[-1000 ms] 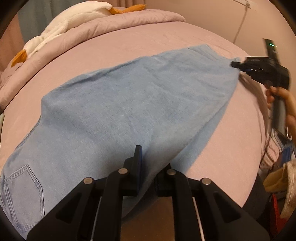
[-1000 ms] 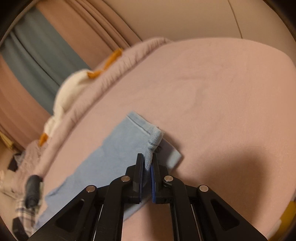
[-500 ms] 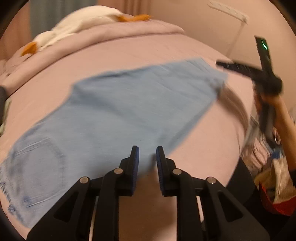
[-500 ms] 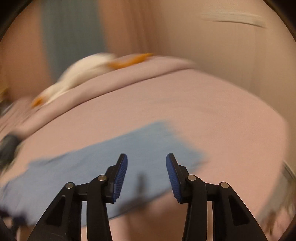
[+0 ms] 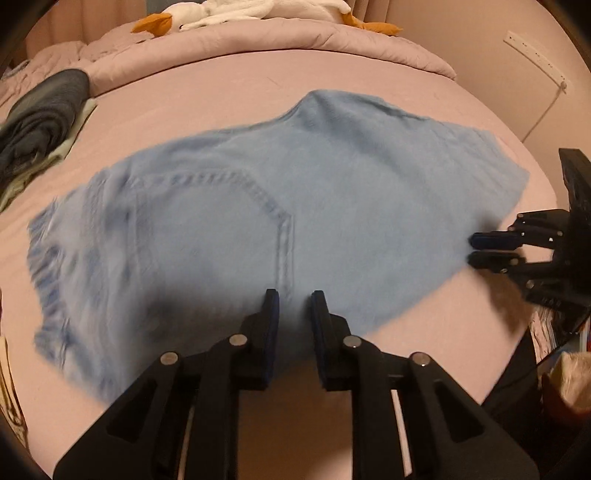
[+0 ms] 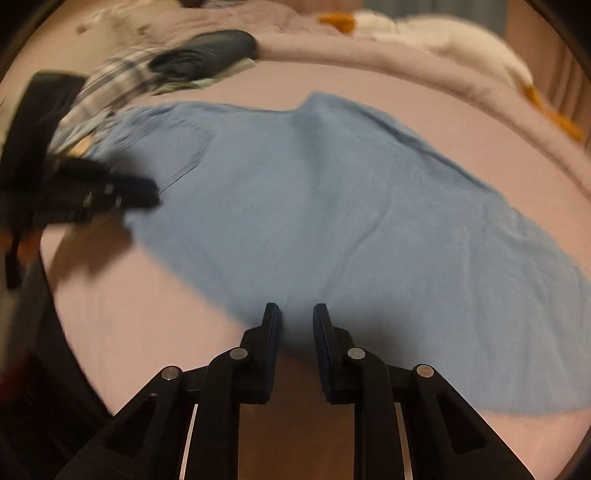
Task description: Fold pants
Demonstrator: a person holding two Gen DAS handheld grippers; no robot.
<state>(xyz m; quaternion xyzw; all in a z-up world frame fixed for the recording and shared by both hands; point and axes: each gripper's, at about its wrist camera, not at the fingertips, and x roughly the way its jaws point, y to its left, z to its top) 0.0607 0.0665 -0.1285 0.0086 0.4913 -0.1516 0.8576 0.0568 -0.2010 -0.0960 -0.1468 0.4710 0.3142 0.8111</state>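
Observation:
Light blue denim pants (image 5: 295, 206) lie flat on the pink bed, back pocket seam showing; they also fill the right wrist view (image 6: 332, 206). My left gripper (image 5: 293, 306) is open and empty, hovering at the near edge of the pants by the pocket seam. My right gripper (image 6: 295, 321) is open and empty, hovering at the near edge of the leg part. The right gripper also shows at the right side in the left wrist view (image 5: 480, 249), beside the fabric edge. The left gripper shows at the left in the right wrist view (image 6: 147, 192).
The bed sheet (image 5: 229, 85) is pink with a rolled duvet (image 5: 258, 40) at the back. A white plush duck (image 5: 236, 11) lies on the duvet. Folded dark clothes (image 5: 40, 118) sit at the back left. A wall socket strip (image 5: 535, 55) is at the right.
Both grippers let go of the pants and opened. Both have swung round toward the middle of the pants, which now lie flat on the bed.

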